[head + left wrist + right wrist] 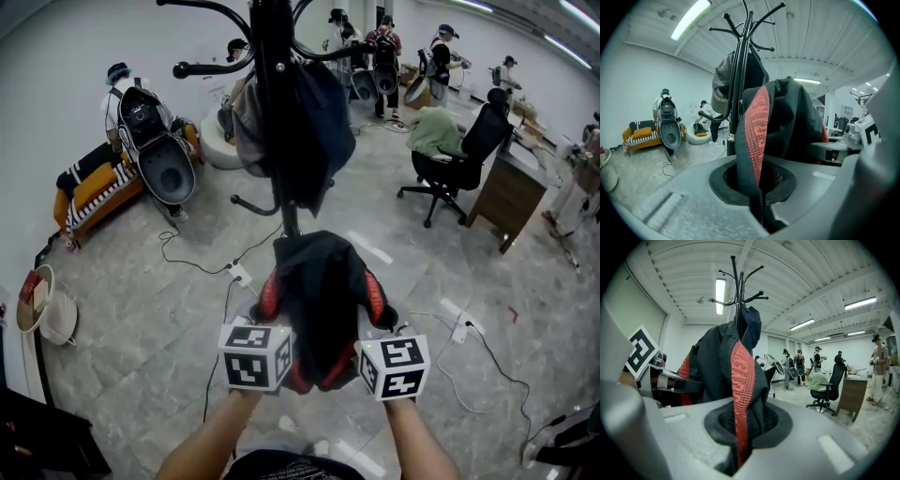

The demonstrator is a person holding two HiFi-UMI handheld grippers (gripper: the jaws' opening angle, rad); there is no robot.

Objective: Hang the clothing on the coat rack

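A black garment with red knit trim (323,300) is stretched between my two grippers just in front of the black coat rack (272,112). My left gripper (267,323) is shut on its left red edge (757,136). My right gripper (375,328) is shut on the right red edge (740,394). The rack's pole (738,79) rises right behind the garment, its hooks (740,284) spreading above it. A grey garment (248,122) and a dark blue one (314,131) hang on the rack.
A black office chair (464,155) with a green garment stands at a wooden desk (511,197) to the right. Cables and a power strip (239,275) lie on the tiled floor. An orange striped sofa (94,192) sits left. Several people stand at the back.
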